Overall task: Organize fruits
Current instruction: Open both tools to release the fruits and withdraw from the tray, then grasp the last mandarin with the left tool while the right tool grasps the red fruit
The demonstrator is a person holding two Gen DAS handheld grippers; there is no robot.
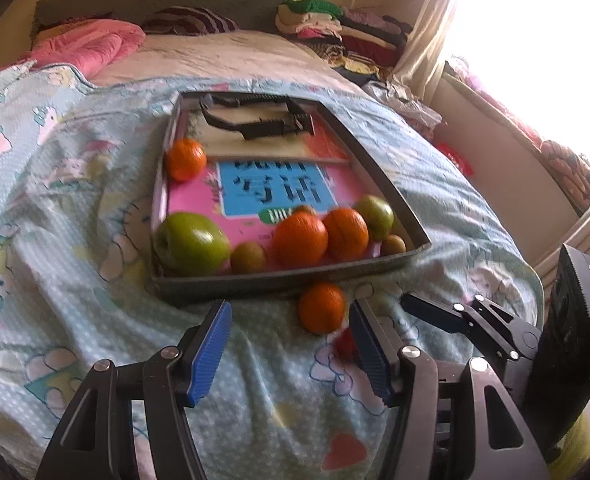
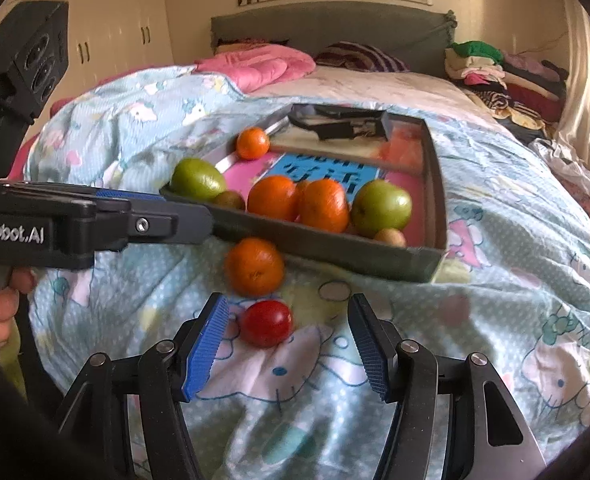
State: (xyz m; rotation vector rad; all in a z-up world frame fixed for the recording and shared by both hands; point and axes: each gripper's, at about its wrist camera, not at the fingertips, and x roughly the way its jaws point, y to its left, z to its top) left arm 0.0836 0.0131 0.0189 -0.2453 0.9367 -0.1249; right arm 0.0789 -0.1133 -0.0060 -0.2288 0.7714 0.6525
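Left gripper and right gripper both spread wide, gripping nothing. Loose orange and cherry tomato on the blanket just before the tray; tomato between right pads. Inside the tray: 3 oranges, 2 green apples, kiwis.

Tray sits on blanket, mid-bed. In tray, along near wall, L to R: apple, kiwi, two oranges touching, 2nd apple, small kiwi in front of it. One orange further back by tray's L wall. Book lies under the fruit; black gadget at tray's far end. Outside tray, just before near wall: loose orange; tomato nearer still, between right gripper fingers, not touching. Left gripper to L, tip by tray's near-L corner. Clothes pile far R.
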